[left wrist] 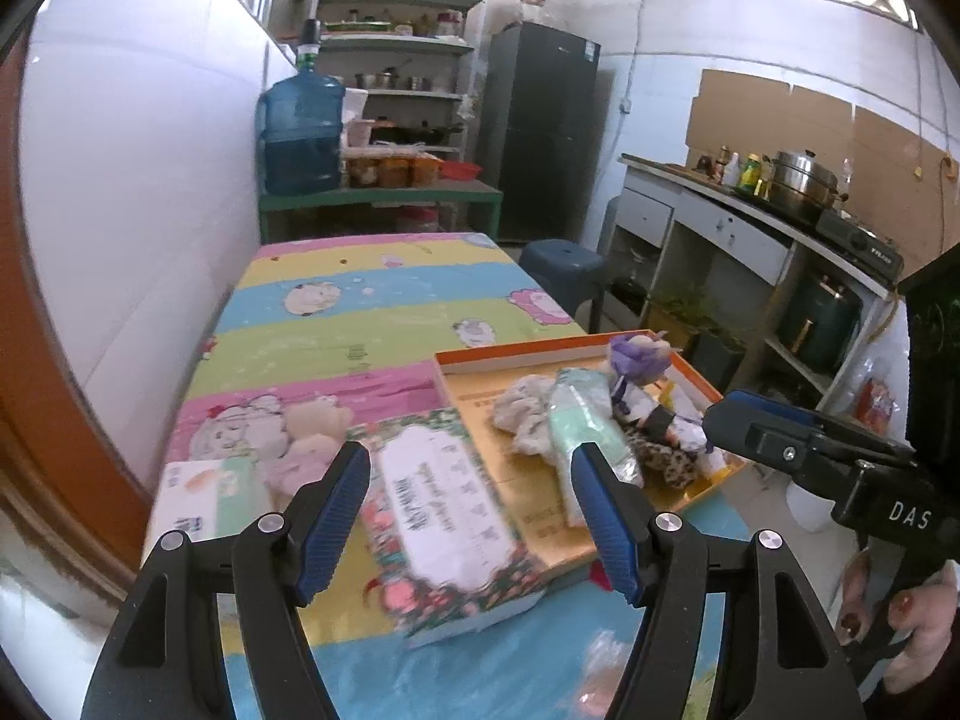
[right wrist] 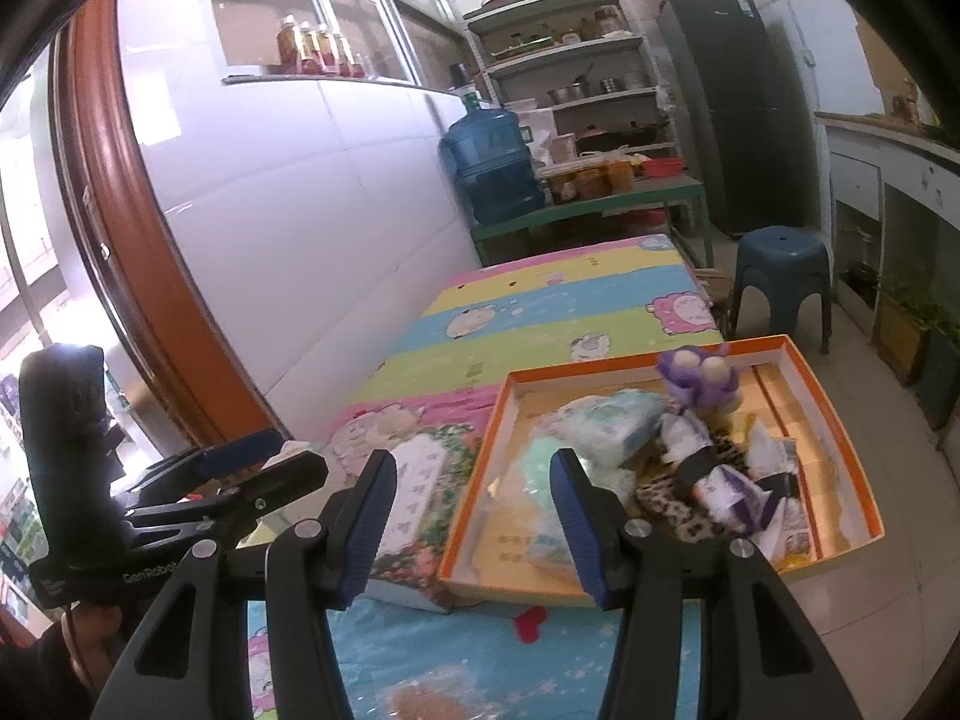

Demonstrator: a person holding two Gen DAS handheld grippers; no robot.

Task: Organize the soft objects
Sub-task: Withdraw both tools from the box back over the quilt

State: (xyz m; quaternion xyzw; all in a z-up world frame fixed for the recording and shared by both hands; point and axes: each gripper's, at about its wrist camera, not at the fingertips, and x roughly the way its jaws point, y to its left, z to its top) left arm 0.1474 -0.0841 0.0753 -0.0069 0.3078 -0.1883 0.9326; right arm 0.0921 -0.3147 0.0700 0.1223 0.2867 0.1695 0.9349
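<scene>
1. Blur on the nearest items: the floral box (left wrist: pixel 447 516) between my left fingers is smeared and its label print is unreadable. The clear bag at the near table edge is cut off by both frames.
2. Left gripper (left wrist: pixel 471 516): jaws wide, holding nothing, touching nothing I can see. It hangs over the floral box. Right gripper (right wrist: pixel 474 519): jaws wide too, empty, hanging over the gap between the floral box and the near-left corner of the orange tray (right wrist: pixel 840 438).
3. My right finger covers part of a mint-green pack (right wrist: pixel 537 480) in the tray. How much of it sits under the finger I can't tell.
4. Tray contents, piled and overlapping: white-blue wipes pack (right wrist: pixel 612 420), leopard-print cloth (right wrist: pixel 666 510), purple doll (right wrist: pixel 699 384) upright at the far side, grey-white plush (left wrist: pixel 525 414). The small packets at the right end are too jumbled to identify.
5. Outside the tray, left of the floral box: a pale plush toy (left wrist: pixel 306 444) and a white-green pack (left wrist: pixel 204 492) lying on the cartoon tablecloth (left wrist: pixel 360 324).
6. Farther out: blue stool (right wrist: pixel 783 276), water jug (right wrist: pixel 495 168), shelf rack (left wrist: pixel 402 60), dark fridge (left wrist: pixel 543 132).
</scene>
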